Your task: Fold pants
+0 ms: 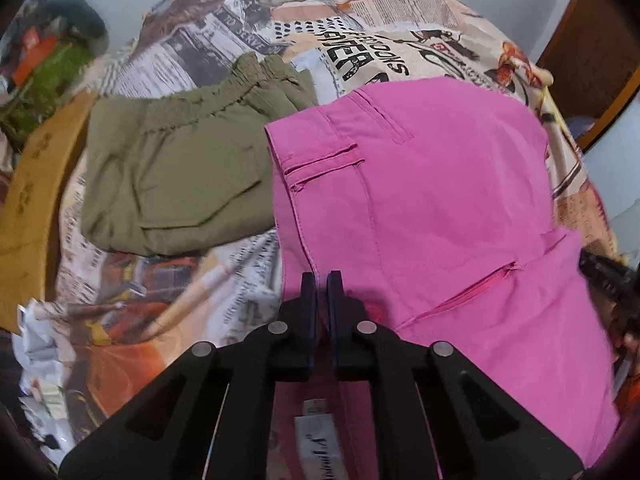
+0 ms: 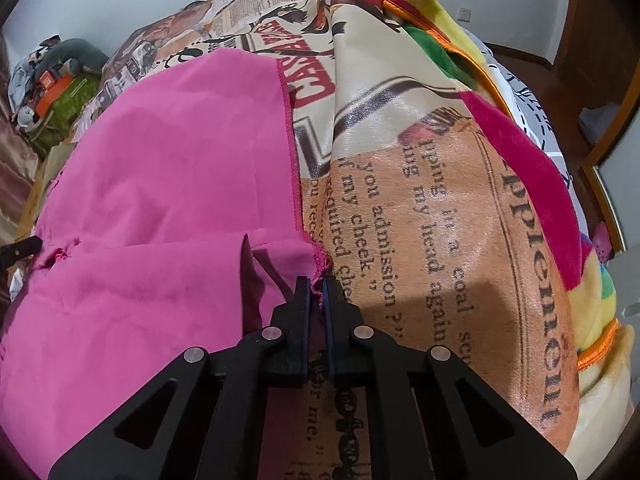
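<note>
Pink pants [image 1: 440, 200] lie folded on a bed, with pockets and a zip seam showing in the left wrist view. My left gripper [image 1: 322, 278] is shut on their near left edge, and pink cloth with a white label runs under the fingers. In the right wrist view the pink pants [image 2: 160, 200] fill the left half. My right gripper [image 2: 316, 282] is shut on their stitched near right corner, which is puckered between the pads. Each gripper shows at the edge of the other's view: the right gripper [image 1: 608, 280] and the left gripper [image 2: 20, 248].
Folded olive-green pants [image 1: 180, 168] lie left of the pink pair on the newspaper-print bedcover [image 2: 440, 240]. A striped fleece blanket [image 2: 520, 160] is heaped on the right. A cardboard piece [image 1: 36, 200] and clutter [image 1: 52, 60] sit at the far left.
</note>
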`<state>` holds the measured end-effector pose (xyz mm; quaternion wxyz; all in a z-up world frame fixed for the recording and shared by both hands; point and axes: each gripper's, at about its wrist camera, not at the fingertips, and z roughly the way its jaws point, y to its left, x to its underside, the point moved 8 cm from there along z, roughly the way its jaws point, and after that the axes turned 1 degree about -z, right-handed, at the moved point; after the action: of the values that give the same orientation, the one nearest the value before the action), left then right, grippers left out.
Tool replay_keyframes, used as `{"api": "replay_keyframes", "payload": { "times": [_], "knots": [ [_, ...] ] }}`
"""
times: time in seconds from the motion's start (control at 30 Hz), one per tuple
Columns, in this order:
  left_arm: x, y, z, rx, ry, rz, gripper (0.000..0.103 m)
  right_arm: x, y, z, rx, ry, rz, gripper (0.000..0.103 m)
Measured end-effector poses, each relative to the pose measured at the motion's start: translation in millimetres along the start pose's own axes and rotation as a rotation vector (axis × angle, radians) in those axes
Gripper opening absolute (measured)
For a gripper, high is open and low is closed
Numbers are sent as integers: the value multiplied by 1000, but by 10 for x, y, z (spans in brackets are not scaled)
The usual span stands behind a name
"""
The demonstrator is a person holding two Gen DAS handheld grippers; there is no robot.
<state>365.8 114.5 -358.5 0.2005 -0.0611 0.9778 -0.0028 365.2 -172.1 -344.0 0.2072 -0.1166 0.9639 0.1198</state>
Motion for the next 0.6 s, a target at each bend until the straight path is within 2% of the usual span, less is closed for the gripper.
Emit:
{"api": "replay_keyframes", "payload": {
  "times": [0.1, 0.37, 0.43, 0.47, 0.5, 0.53, 0.6],
  "knots": [
    [46, 22, 54, -28, 16, 26, 6, 16, 35, 21, 23, 2, -12, 5],
    [62, 91, -52, -4, 23, 24, 8, -40, -34, -210, 65, -17, -45, 6],
    [11, 187, -126, -6, 6, 5, 19, -92, -93, -317, 50, -41, -15, 11],
    [-25, 234, -153, -5, -3, -7, 23, -149, -144, -400, 37, -58, 9, 18],
    [-66, 290, -181, -8, -16, -21, 33, -190, -166, -451, 31, -70, 22, 27],
    [-123, 348, -205, -16, -31, -34, 42, -261, -194, -522, 26, -91, 34, 30],
    [-264, 462, -250, -28, -61, -62, 47, -397, -204, -620, 21, -130, 41, 37]
  ]
}}
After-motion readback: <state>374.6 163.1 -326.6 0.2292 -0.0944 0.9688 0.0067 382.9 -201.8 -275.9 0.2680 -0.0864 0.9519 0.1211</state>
